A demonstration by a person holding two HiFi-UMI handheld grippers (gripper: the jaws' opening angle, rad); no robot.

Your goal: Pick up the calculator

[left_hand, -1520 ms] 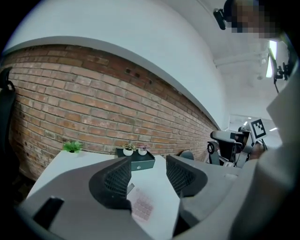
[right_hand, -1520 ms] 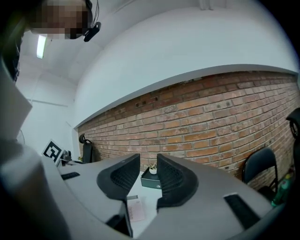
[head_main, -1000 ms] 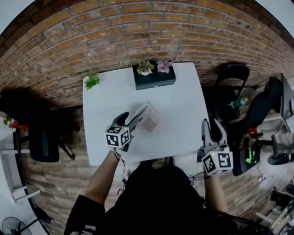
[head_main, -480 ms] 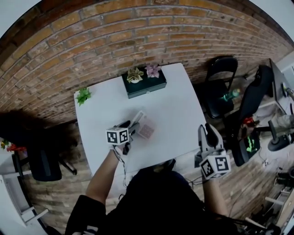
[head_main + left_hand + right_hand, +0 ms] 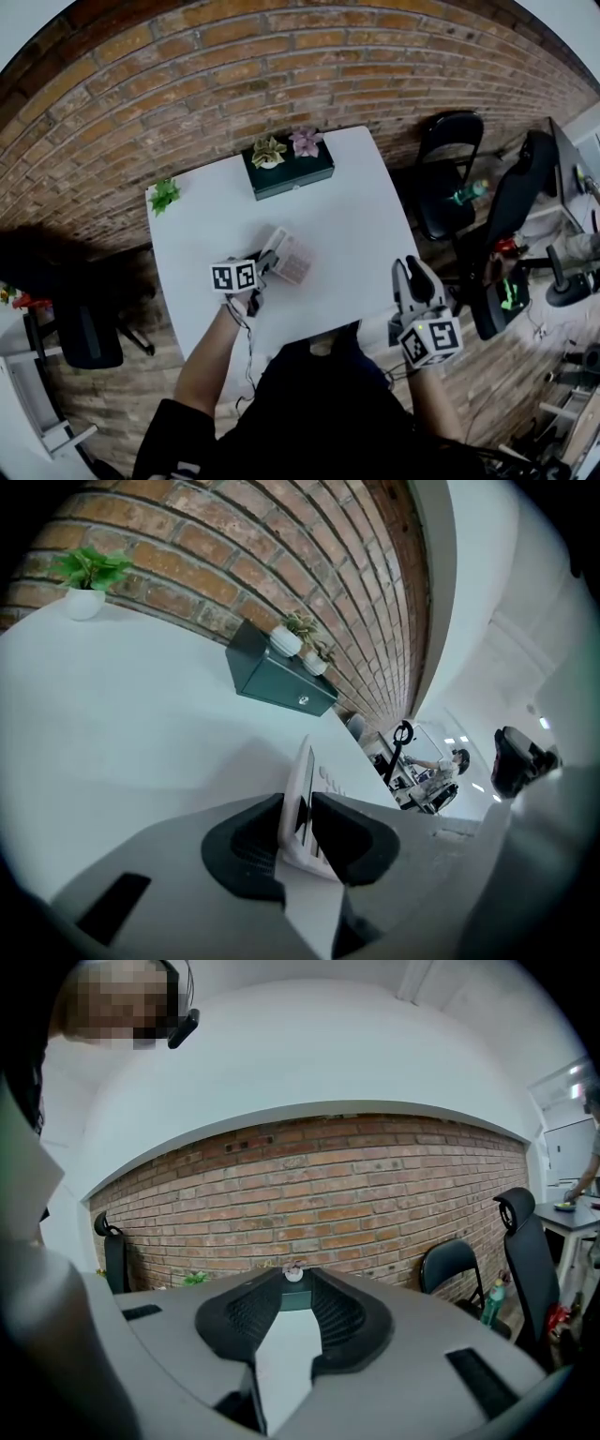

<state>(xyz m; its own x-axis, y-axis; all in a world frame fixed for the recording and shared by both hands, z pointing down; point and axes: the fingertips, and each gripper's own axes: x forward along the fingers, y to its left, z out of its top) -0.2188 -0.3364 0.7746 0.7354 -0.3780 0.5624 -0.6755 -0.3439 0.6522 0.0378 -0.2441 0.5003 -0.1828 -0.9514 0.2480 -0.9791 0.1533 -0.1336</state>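
My left tongs (image 5: 298, 810) are clamped on the calculator (image 5: 290, 257). The jaws have just been closing, and in the left gripper view both dark pads press on its near edge, one on each face, with the rest of the body sticking out beyond them toward the far side. The calculator is left of the middle of the table (image 5: 370, 220), well apart from the green box (image 5: 298, 174) at the far edge. From the head view I cannot tell whether its far end rests on the table or has already cleared it.

My right tongs (image 5: 295, 1288) hang off the near right corner of the table, jaws apart with nothing between them — through the gap I see only the far box and the brick wall.

I judge the grasp to be made and the lift to be the step in hand. The next move calls for a steady rise of the left hand with the squeeze kept on. I hold only a narrow strip at one edge, so the free end could sag or swing about the pads. I would go up slowly, keep the wrist from rolling, and watch that the edge does not creep out. The right hand has no part in this and can wait where it is.
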